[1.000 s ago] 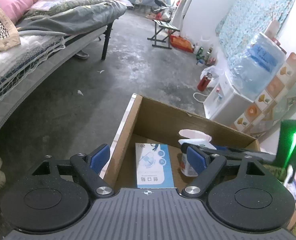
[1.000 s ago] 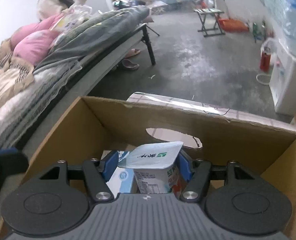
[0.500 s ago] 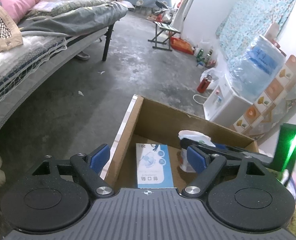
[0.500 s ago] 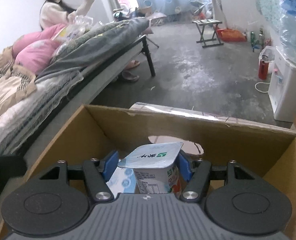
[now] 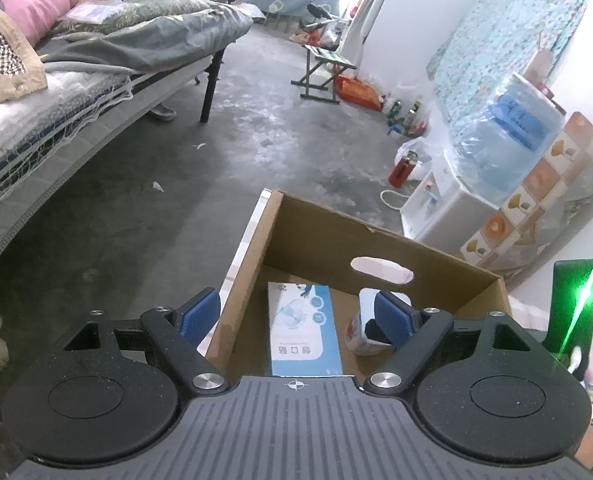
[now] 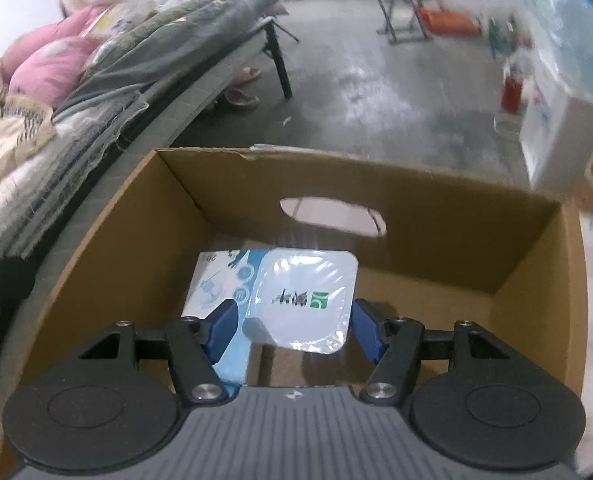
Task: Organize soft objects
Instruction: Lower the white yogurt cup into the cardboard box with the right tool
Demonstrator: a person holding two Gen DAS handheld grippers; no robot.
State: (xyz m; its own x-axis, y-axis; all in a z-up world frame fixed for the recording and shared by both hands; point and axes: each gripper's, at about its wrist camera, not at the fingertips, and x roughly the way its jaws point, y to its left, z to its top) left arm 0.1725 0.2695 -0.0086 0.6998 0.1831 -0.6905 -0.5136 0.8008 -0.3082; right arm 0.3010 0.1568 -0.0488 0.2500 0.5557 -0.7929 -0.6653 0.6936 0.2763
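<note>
Right gripper (image 6: pixel 292 320) is pointing down into the cardboard box (image 6: pixel 436 216), yogurt cup (image 6: pixel 304 300) sitting between its blue pads (image 6: pixel 220 326). Foil lid is facing the camera; from this angle I cannot tell whether the pads are pressing the cup walls or standing just off them. Blue-and-white flat packet (image 6: pixel 212 284) is lying on the box floor, partly under the cup and the left-hand pad.

Left gripper (image 5: pixel 296 314) is hanging with jaws spread wide and nothing between them, straddling the near-left wall of the box (image 5: pixel 240 276) (one pad outside, one inside). Ahead of it the packet (image 5: pixel 302 328) is lying flat, the cup (image 5: pixel 360 332) just past its right-hand pad (image 5: pixel 392 318).
</note>
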